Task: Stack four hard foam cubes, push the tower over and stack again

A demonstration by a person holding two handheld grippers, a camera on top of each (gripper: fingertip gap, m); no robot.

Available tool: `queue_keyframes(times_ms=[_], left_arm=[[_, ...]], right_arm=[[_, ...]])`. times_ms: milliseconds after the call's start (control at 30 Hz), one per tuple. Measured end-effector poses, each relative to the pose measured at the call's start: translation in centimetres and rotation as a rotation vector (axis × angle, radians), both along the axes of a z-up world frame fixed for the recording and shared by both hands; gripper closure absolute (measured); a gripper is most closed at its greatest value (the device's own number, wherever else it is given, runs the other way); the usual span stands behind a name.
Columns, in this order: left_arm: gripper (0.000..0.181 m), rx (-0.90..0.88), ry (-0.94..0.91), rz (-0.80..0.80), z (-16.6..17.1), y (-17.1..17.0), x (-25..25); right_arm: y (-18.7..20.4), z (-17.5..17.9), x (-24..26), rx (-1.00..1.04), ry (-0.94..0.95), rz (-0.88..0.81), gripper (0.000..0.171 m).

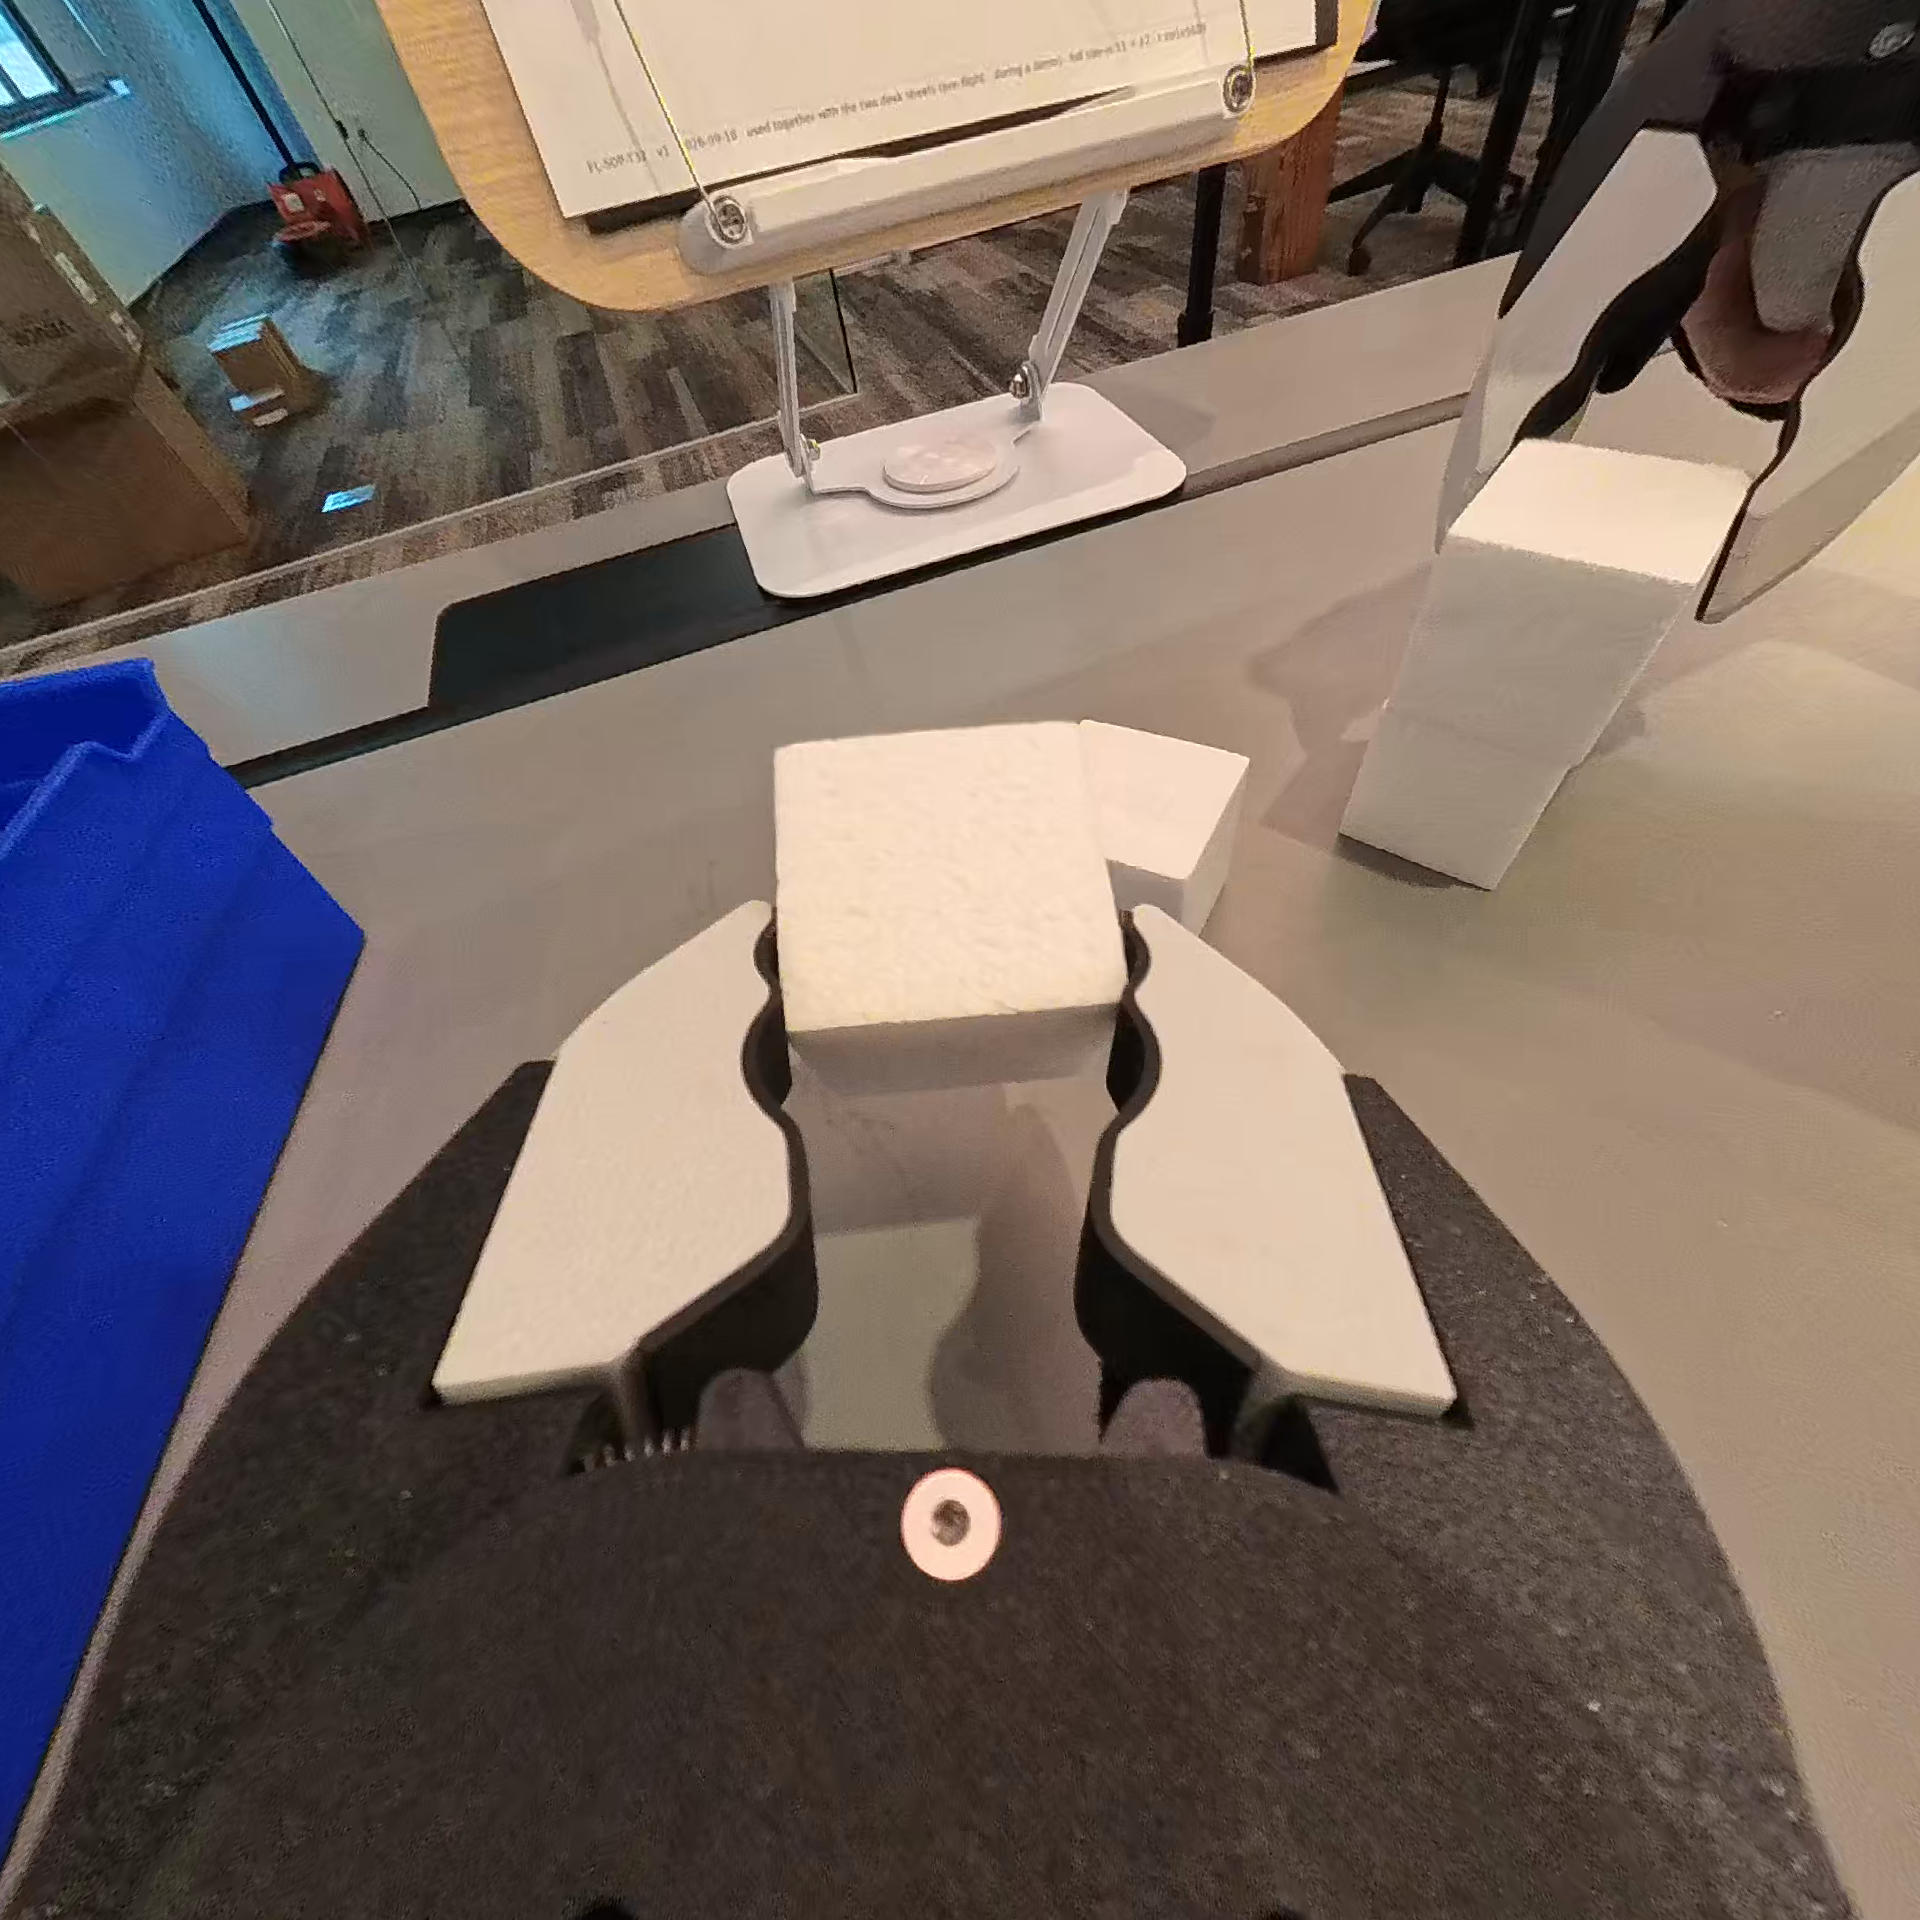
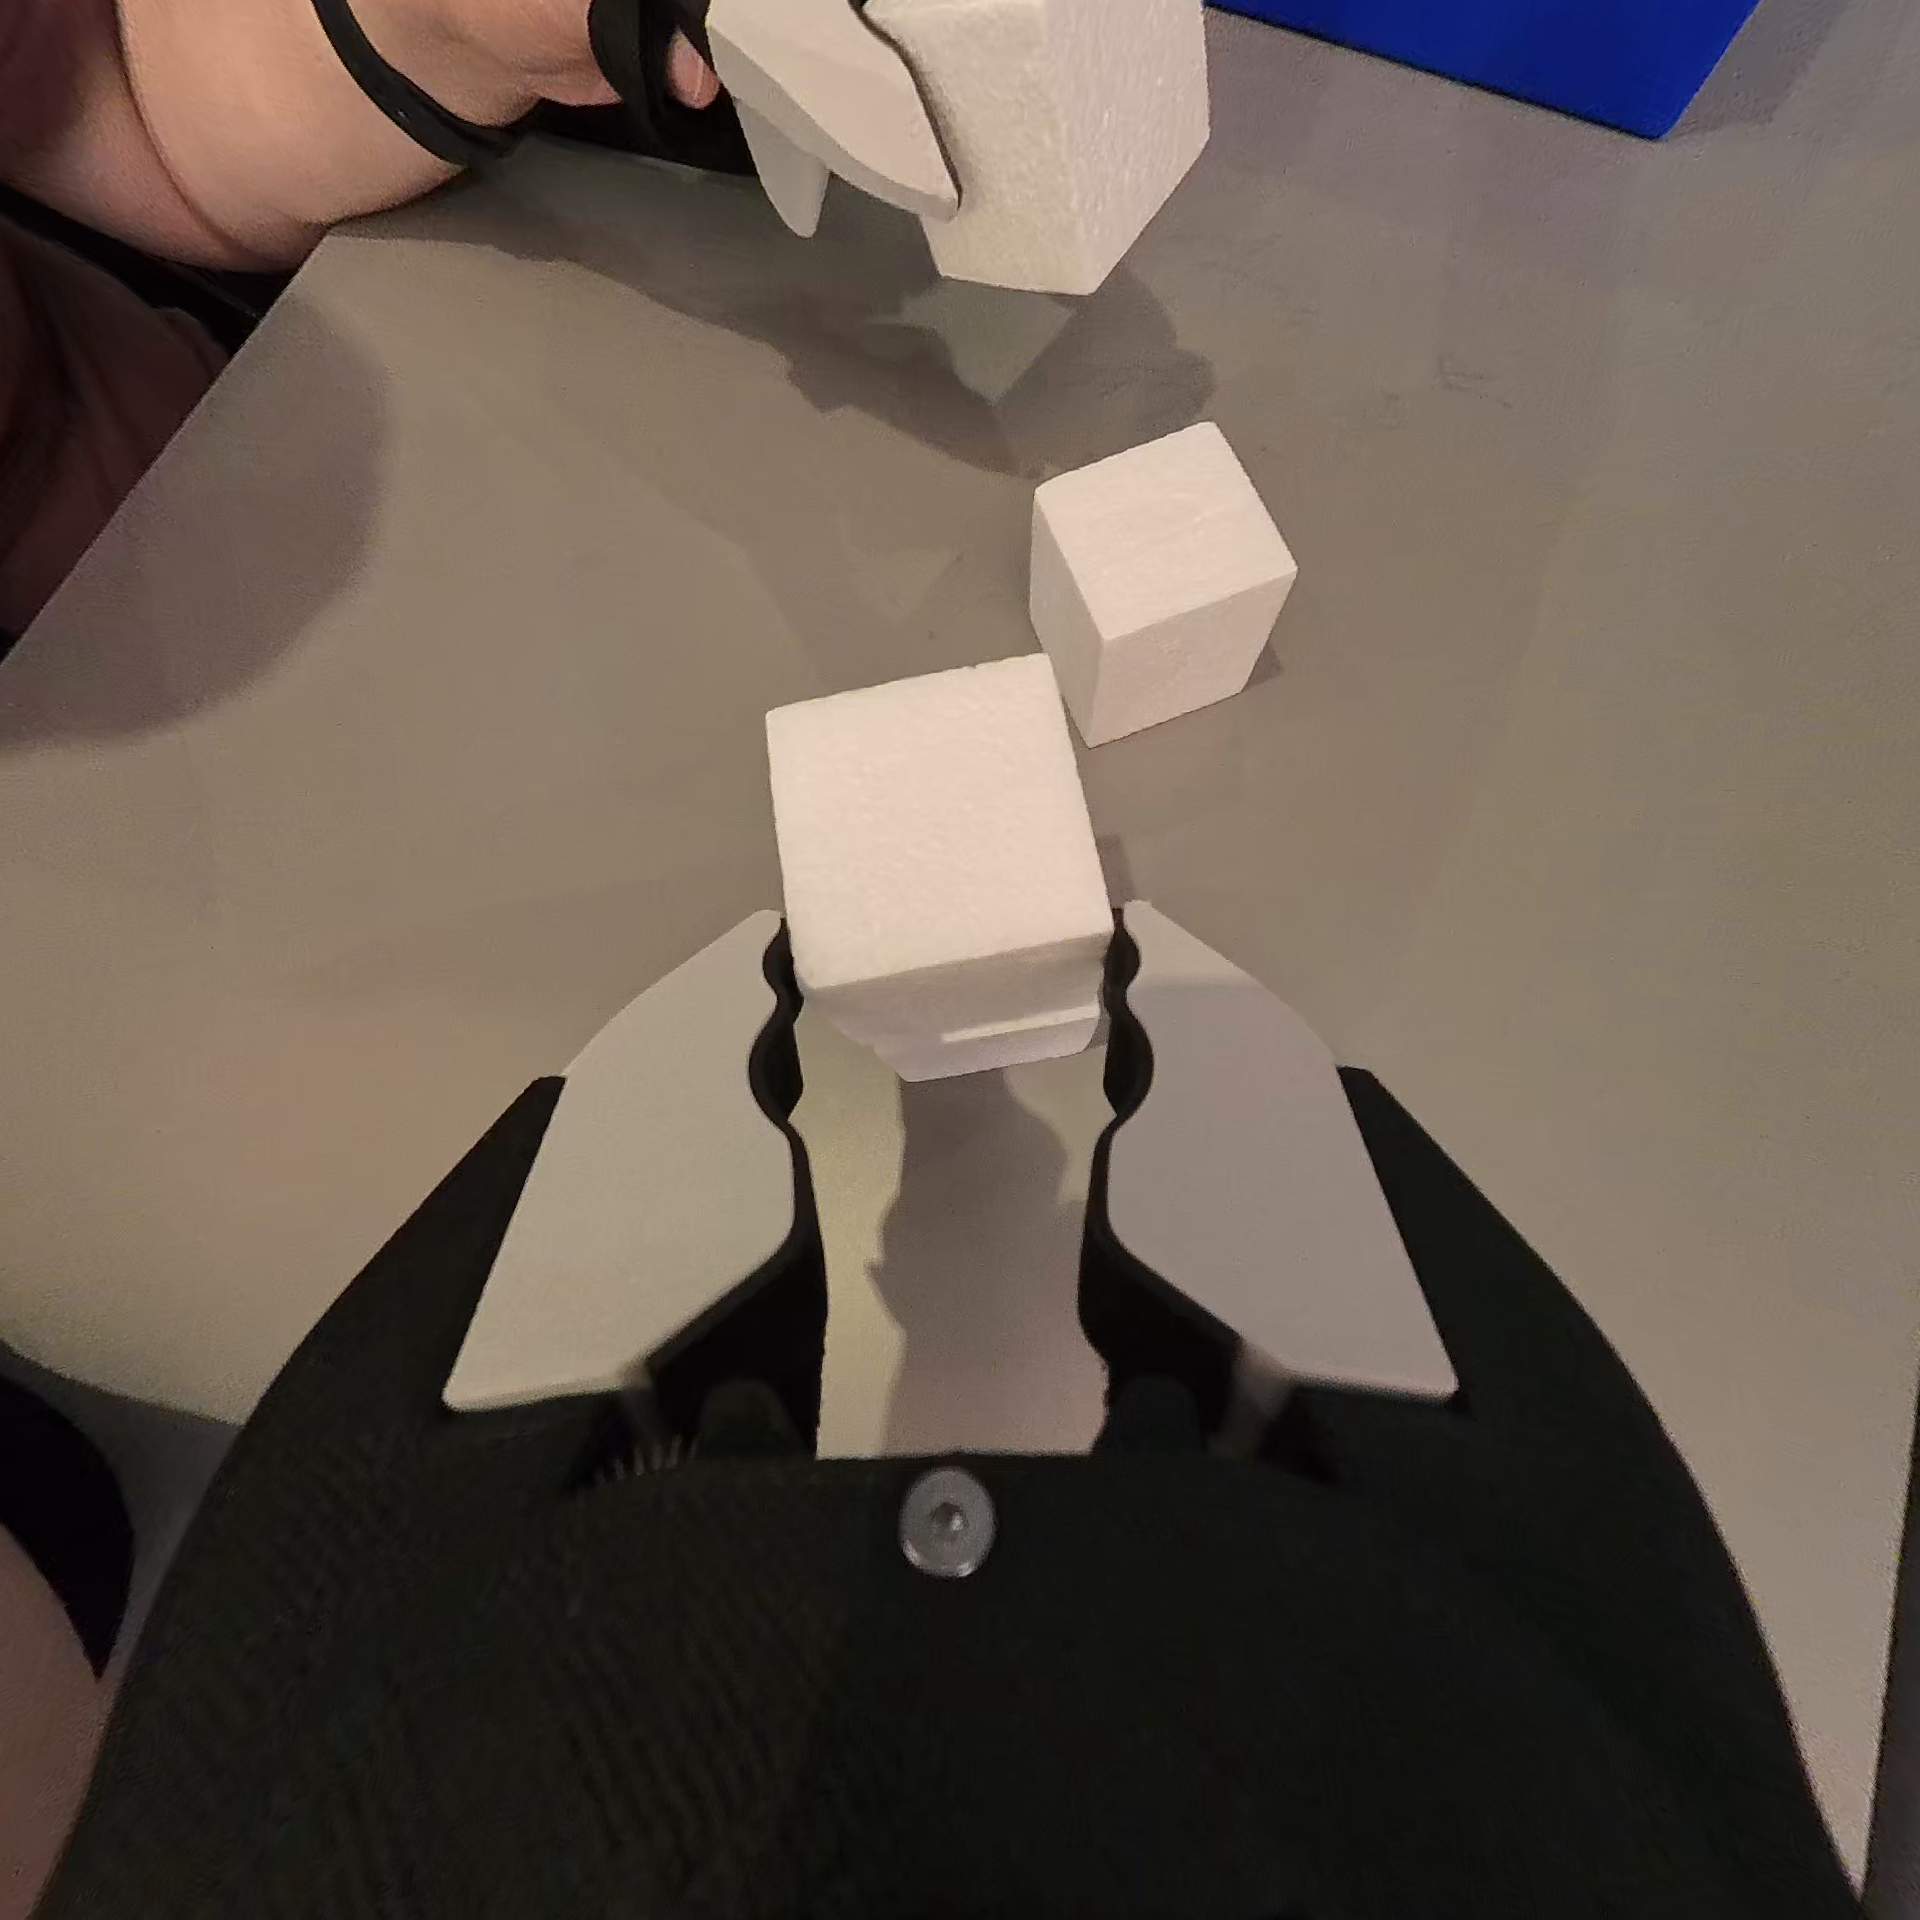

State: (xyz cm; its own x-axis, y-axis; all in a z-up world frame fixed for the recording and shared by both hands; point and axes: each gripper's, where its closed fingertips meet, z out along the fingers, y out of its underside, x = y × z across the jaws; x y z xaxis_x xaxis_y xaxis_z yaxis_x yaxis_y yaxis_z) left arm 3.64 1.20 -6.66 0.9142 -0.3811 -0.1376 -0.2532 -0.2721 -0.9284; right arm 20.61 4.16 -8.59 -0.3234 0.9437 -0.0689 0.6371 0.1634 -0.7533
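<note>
My left gripper [image 1: 951, 935] is shut on a white foam cube [image 1: 935, 862] and holds it above the grey table [image 1: 1558, 1143]. A loose cube [image 1: 1169, 810] lies just behind it. At the right stands a stack of two cubes [image 1: 1527, 707]; my right gripper [image 1: 1590, 551] straddles its top cube. In the right wrist view my right gripper [image 2: 951, 935] is shut on that top cube [image 2: 925, 821], which sits on the lower cube [image 2: 987, 1044]. The loose cube [image 2: 1164, 592] lies beyond. Farther off, the left gripper [image 2: 997, 156] holds its cube [image 2: 1091, 177] in the air.
A blue plastic bin [image 1: 135, 935] stands at the table's left, also seen in the right wrist view [image 2: 1507, 52]. A document stand with a white base [image 1: 956, 499] sits at the table's far edge. A person's forearm [image 2: 208, 135] is behind the left gripper. There is about 20 cm between the tips of the two grippers.
</note>
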Motion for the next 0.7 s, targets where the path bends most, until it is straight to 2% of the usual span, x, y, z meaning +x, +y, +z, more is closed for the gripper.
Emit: queue_keyframes(times_ms=[433, 600, 700], left_arm=[[0.122, -0.009, 0.033, -0.017, -0.4, -0.2, 0.5], [0.122, 0.011, 0.046, -0.037, -0.2, -0.4, 0.7], [0.122, 0.035, 0.012, -0.100, 0.6, -0.7, 1.7]], right_arm=[[0.6, 0.0, 0.1, -0.023, 0.025, -0.030, 0.113], [1.1, 0.5, 0.4, -0.024, 0.056, -0.069, 0.093], [1.1, 2.2, 1.6, -0.021, 0.118, -0.098, 0.090]])
